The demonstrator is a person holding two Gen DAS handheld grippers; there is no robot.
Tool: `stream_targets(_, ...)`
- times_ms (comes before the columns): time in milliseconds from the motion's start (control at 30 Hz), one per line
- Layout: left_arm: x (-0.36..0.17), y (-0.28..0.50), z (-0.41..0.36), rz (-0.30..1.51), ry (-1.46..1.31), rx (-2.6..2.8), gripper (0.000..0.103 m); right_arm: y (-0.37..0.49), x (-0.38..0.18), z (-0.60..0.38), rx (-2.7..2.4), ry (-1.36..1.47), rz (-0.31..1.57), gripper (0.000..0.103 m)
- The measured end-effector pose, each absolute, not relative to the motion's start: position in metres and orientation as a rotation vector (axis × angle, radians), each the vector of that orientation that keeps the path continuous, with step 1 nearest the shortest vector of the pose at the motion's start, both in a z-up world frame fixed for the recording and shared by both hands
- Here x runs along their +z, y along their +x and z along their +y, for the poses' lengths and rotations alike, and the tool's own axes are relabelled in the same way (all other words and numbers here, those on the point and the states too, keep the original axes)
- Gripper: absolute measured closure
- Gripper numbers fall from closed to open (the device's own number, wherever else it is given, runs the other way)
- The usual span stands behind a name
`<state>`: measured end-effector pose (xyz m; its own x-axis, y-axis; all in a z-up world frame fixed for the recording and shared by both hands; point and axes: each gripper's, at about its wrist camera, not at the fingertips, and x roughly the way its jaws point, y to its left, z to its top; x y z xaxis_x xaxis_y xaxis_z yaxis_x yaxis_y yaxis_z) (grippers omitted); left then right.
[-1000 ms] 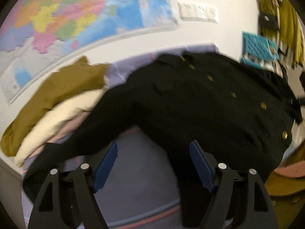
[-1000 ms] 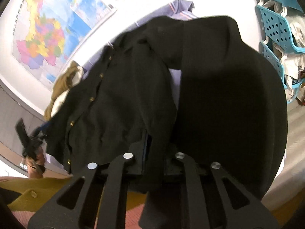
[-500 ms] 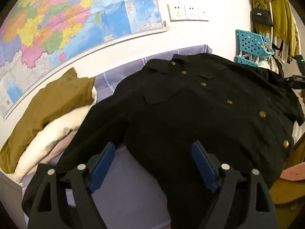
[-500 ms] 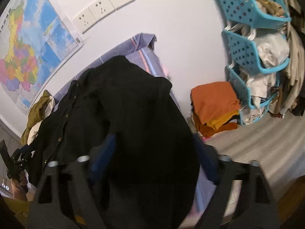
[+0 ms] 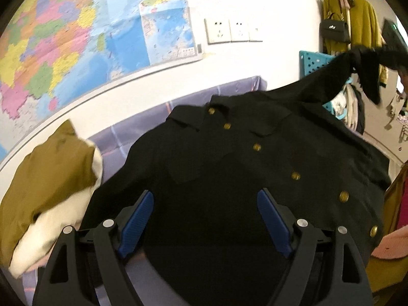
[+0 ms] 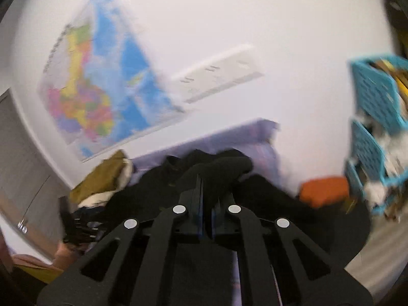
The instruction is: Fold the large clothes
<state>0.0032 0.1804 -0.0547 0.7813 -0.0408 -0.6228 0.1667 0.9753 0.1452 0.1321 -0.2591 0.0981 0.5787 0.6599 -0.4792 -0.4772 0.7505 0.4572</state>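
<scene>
Black jacket: we see the black jacket (image 5: 229, 178) spread front-up on the lilac bedsheet (image 5: 142, 127), gold buttons running down its placket, collar toward the wall map (image 5: 76, 38).
Left gripper: our left gripper (image 5: 205, 219) hovers over the jacket's lower front with its blue pads (image 5: 137, 219) spread wide; the cloth lies beneath and between them, and we cannot tell whether they touch it.
Right gripper: our right gripper (image 6: 207, 204) has its fingers pressed together on a bunched fold of the jacket (image 6: 219, 170), which rises ahead of the fingertips and drapes back down to the rest of the garment.
Raised sleeve: in the left wrist view one jacket sleeve (image 5: 357, 66) is lifted clear of the jacket, up at its right side, its end dangling in front of the blue baskets (image 5: 313, 61).
Right pose: tilted up toward the wall, its view blurred.
Folded pile: olive and cream clothes (image 5: 46, 183) lie stacked just left of the jacket.
Orange clothes: an orange stack (image 6: 323, 191) sits right of the jacket, below the blue baskets (image 6: 374, 102).
</scene>
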Motion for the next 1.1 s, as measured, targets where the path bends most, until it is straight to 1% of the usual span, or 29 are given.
stream_targets(67,-0.05,0.01,0.179,0.65,0.187,-0.142,0.021,0.14,0.116,-0.22,0.764,0.233,0.695,0.098)
stream_targets(167,-0.046,0.021,0.179,0.64,0.152,-0.191,0.021,0.151,0.118,-0.147,0.879,0.146,0.771,0.098)
stream_targets(233,-0.046,0.027,0.178,0.64,0.135,-0.211,0.021,0.159,0.105,-0.095,0.955,0.112,0.84,0.097)
stream_targets(333,-0.048,0.036,0.18,0.654,0.096,-0.242,0.021,0.173,0.065,-0.033,1.026,0.102,0.996,0.09)
stream_targets(367,-0.049,0.039,0.182,0.663,0.08,-0.254,0.021,0.178,0.048,-0.019,1.045,0.103,1.038,0.075)
stream_targets(400,-0.051,0.041,0.184,0.671,0.063,-0.263,0.021,0.181,0.04,-0.011,1.043,0.113,1.06,0.052)
stream_targets(433,-0.053,0.044,0.185,0.683,0.051,-0.264,0.021,0.185,0.03,-0.006,1.025,0.136,1.068,0.048)
stream_targets(533,-0.061,0.045,0.186,0.719,0.038,-0.288,0.02,0.187,0.02,-0.017,0.974,0.123,1.015,0.049)
stream_targets(633,-0.066,0.042,0.178,0.735,0.034,-0.344,0.018,0.193,0.008,-0.051,0.826,0.094,0.951,0.049)
stream_targets(667,-0.067,0.043,0.175,0.739,0.03,-0.361,0.015,0.197,0.003,-0.064,0.758,0.083,0.94,0.046)
stream_targets(700,-0.069,0.044,0.169,0.753,0.026,-0.377,0.01,0.203,-0.005,-0.077,0.705,0.094,0.951,0.045)
stream_targets(900,-0.076,0.048,0.111,0.79,0.109,-0.478,0.008,0.232,-0.058,-0.119,0.565,0.183,1.061,0.039)
stream_targets(1000,-0.089,0.055,0.085,0.86,0.149,-0.512,0.007,0.24,-0.073,-0.126,0.546,0.208,1.077,0.033)
stream_targets(1100,-0.11,0.072,0.069,0.974,0.18,-0.473,0.008,0.249,-0.088,-0.119,0.578,0.226,1.085,0.033)
